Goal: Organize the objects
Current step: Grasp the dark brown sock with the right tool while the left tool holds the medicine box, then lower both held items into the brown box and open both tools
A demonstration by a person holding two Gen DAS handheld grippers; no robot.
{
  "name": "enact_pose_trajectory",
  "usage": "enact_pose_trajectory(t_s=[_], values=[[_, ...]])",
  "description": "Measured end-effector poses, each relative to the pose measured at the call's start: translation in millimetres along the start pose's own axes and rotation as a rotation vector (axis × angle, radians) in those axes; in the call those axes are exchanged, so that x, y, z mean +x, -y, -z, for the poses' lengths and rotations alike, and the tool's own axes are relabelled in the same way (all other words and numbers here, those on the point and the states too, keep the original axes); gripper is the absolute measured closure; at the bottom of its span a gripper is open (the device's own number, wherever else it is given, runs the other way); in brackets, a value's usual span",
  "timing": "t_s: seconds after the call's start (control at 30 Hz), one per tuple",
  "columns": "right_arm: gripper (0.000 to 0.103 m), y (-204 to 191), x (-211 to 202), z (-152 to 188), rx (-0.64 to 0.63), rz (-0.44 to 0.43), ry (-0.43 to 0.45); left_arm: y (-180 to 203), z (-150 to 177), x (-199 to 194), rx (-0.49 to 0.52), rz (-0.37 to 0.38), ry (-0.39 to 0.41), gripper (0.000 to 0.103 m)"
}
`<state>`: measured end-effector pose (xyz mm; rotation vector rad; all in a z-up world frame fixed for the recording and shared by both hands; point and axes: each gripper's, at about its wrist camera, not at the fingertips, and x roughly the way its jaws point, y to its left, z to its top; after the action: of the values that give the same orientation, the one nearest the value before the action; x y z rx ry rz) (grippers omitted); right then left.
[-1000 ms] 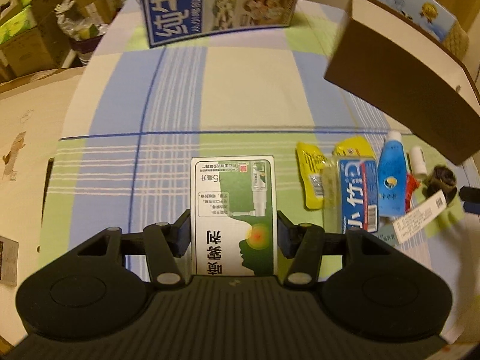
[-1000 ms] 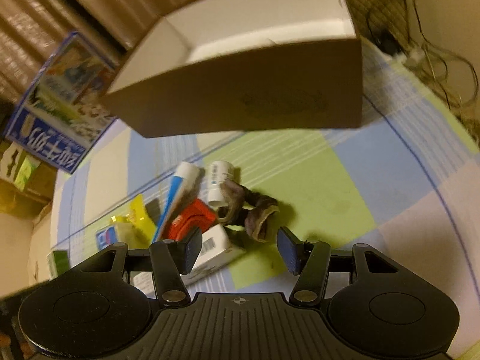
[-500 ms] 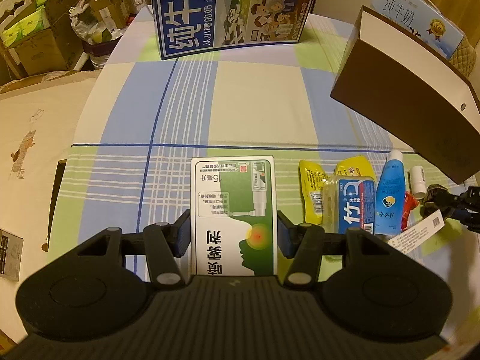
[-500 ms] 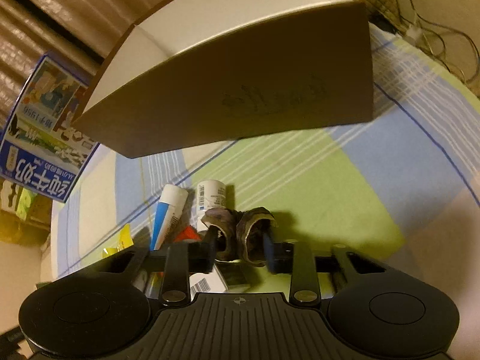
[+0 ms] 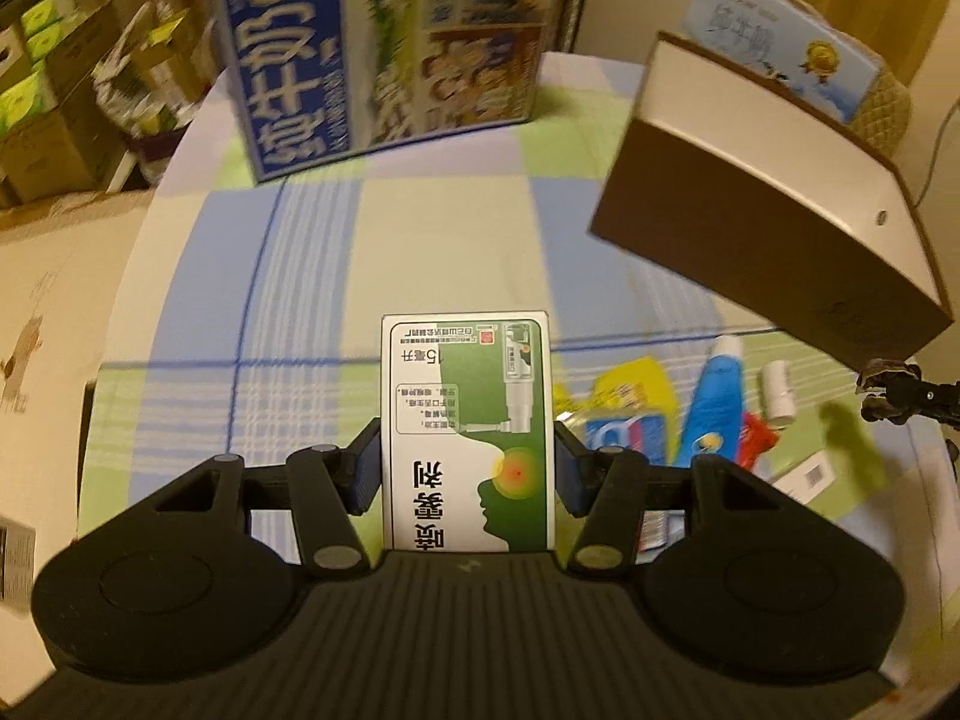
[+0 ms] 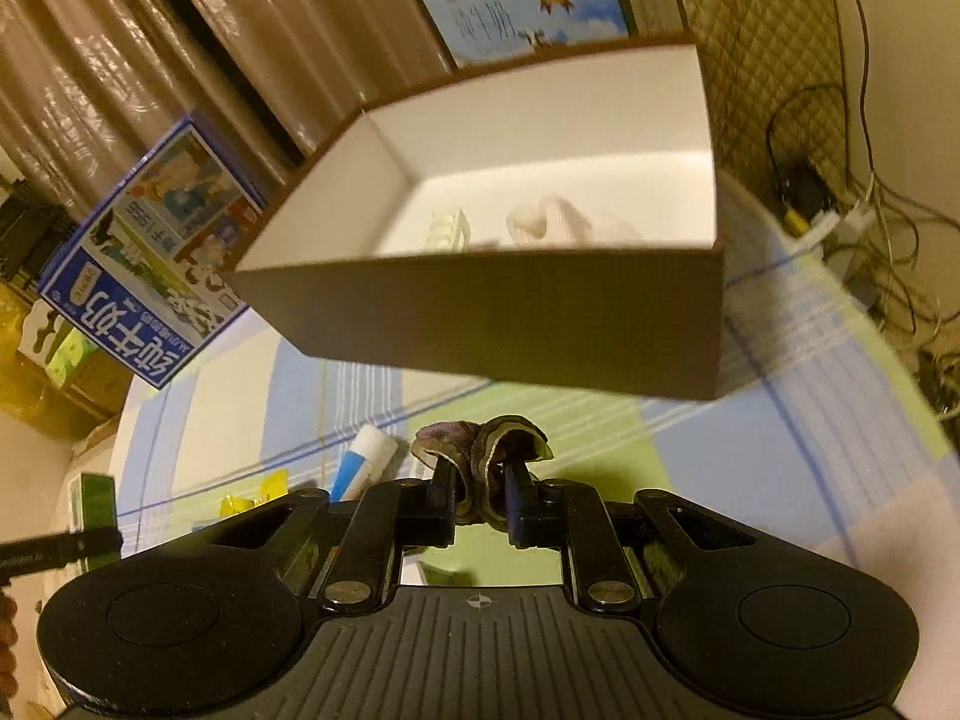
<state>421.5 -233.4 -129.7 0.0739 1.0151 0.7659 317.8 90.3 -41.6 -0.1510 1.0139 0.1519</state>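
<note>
carrying two things at once, the person is working toward the brown box (image 6: pixel 492 324), whose white inside is showing a couple of pale items already lying at the bottom. the right gripper (image 6: pixel 480 495) is pinching a dark crumpled scrap (image 6: pixel 480 450) (fabric or a dried thing, hard to tell which) between narrow jaws, and it is hanging just in front of and below the box's near wall. the left gripper (image 5: pixel 467 462) is clamping a green and white spray carton (image 5: pixel 465 420) by its long sides, above the checked tablecloth (image 5: pixel 420 240) and well apart from the box.

to do this step well, the right hand is probably needing to rise over the near rim before going forward, since the scrap is sitting lower than the wall's top edge. letting go only once the scrap is fully past the rim seems wise, as something this light and limp could snag on a finger pad. the blue tube (image 5: pixel 714 402), the small white bottle (image 5: pixel 779 390) and the yellow sachets (image 5: pixel 630 387) are lying on the cloth, waiting their turn.
</note>
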Motion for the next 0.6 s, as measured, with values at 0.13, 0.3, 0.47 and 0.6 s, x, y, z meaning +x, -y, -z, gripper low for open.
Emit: enact_pose_trajectory(t_s=[0.13, 0.3, 0.47, 0.6], values=[[0.091, 2, -15, -12, -0.017, -0.013, 0.026, 18, -17, 0, 0.042, 0.024, 0.014, 0.052], [0.091, 6, -33, -28, -0.031, -0.025, 0.062, 44, -38, -1, 0.095, 0.063, 0.04, 0.052], [0.091, 6, -42, -45, -0.064, -0.037, 0.086, 73, -63, 1, 0.157, 0.1, 0.068, 0.052], [0.091, 3, -42, -62, -0.099, -0.049, 0.108, 98, -89, 1, 0.201, 0.126, 0.104, 0.052]])
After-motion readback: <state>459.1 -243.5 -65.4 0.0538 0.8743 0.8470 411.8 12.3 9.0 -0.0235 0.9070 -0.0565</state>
